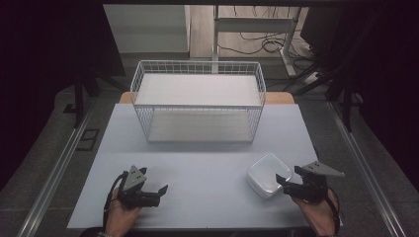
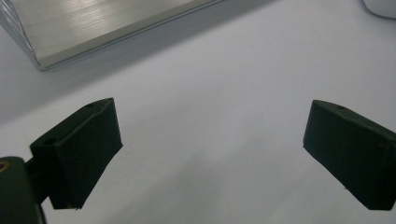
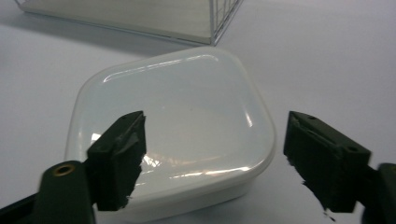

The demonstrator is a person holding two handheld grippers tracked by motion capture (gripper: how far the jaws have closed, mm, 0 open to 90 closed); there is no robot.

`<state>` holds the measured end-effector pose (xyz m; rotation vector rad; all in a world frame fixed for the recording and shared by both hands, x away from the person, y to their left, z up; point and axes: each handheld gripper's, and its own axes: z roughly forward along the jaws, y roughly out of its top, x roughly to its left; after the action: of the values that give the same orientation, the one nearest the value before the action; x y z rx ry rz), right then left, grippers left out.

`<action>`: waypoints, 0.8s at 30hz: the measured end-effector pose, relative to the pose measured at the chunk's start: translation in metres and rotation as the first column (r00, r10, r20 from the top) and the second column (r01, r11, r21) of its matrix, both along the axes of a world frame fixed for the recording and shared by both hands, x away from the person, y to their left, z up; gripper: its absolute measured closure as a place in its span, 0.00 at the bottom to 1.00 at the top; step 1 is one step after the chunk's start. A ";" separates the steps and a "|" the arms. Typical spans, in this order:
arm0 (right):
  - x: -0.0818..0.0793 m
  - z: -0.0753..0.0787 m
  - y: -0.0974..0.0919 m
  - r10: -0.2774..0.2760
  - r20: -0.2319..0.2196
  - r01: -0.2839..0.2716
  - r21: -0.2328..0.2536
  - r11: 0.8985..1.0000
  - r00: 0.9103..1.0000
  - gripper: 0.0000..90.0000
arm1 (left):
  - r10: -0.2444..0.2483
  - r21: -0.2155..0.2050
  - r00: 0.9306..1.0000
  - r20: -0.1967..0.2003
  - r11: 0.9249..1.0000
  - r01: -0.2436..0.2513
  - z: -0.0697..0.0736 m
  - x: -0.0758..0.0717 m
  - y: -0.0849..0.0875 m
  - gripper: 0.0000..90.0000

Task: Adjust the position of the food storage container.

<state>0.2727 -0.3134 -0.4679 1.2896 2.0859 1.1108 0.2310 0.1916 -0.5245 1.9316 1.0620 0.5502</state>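
1. step in hand – the right hand-held gripper [image 1: 285, 181] reaches for the white box [image 1: 268, 174] near the worktop's [image 1: 207, 163] front right corner.
2. its jaws stand apart at the box's near corner, not pinching yet; next they need to straddle the rim and close.
3. the left hand-held gripper [image 1: 157, 191] is spread, holding nothing.
4. the high view adds the basket [image 1: 198, 101] – whole – at the back edge.

A lab or test room is suggested by a plain white table [image 1: 197, 168] set between dark curtains [image 1: 49, 74], with metal rails [image 1: 54, 173] laid along the grey floor and loose cables [image 1: 257, 44] left under a desk frame [image 1: 252, 24] behind.
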 end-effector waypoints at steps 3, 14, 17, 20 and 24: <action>0.004 0.005 -0.003 0.007 0.000 -0.007 0.000 1.000 1.000 0.44 | 0.012 -0.003 1.000 0.009 1.000 -0.012 0.001 0.000 0.001 0.04; 0.026 0.006 -0.025 0.013 0.013 -0.012 -0.073 0.997 1.000 0.95 | 0.023 -0.012 1.000 0.013 1.000 -0.022 0.000 0.000 0.002 0.03; 0.034 0.002 -0.034 0.003 0.003 -0.003 -0.073 0.997 1.000 0.99 | 0.016 -0.013 1.000 0.006 1.000 -0.015 -0.001 0.000 0.001 0.03; 0.039 -0.006 -0.037 -0.002 -0.024 0.000 -0.085 0.996 1.000 0.99 | 0.012 -0.010 1.000 0.009 1.000 -0.012 0.000 0.000 0.000 0.03; 0.041 -0.012 -0.035 0.032 -0.053 -0.037 -0.083 0.996 0.998 0.99 | 0.009 -0.010 1.000 0.006 1.000 -0.009 -0.001 0.000 -0.001 0.03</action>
<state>0.3139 -0.3484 -0.4799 1.2591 2.1761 1.0025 0.2305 0.1910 -0.5253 1.9164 1.0680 0.5550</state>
